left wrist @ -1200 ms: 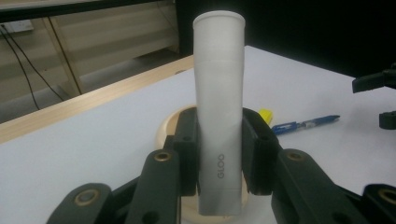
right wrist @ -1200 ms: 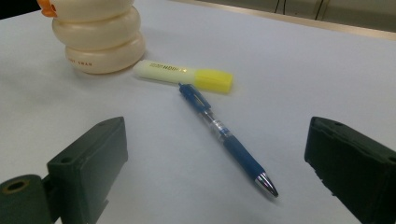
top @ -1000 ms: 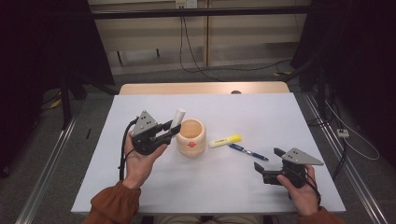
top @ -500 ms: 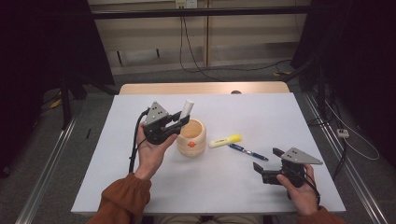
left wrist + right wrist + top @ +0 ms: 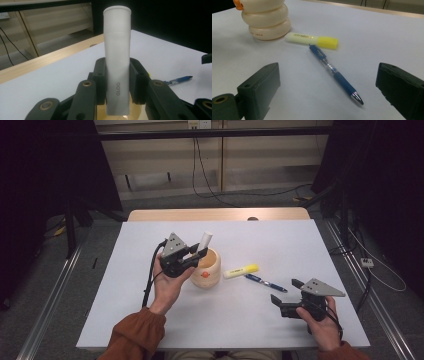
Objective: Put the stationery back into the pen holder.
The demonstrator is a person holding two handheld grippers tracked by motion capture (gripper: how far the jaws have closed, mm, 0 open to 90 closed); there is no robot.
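left gripper [image 5: 200, 254] raised above the table [image 5: 250, 330], just left of the cream holder [image 5: 207, 270], pads pressed on the lower body of a white glue stick [image 5: 205, 240]. glue stick tilted a little in the high view, its bottom end over the holder's open mouth, top end poking well above the jaws. in the left gripper view: glue stick [image 5: 117, 62] upright between the two black pads, "gloo" printed near its base, tan rim of the holder [image 5: 136, 112] directly beneath. cannot tell whether the base touches the holder.

right gripper [image 5: 285, 292] low over the table's near right part, jaws spread wide, nothing between them. in the right gripper view: blue pen [image 5: 335, 73] lying flat on the white surface ahead of the open jaws, tip toward the camera. yellow highlighter [image 5: 312, 40] beyond it, pen's far end just touching or nearly touching the highlighter. highlighter's pale end close beside the holder [image 5: 268, 22], an orange mark on the holder's side.
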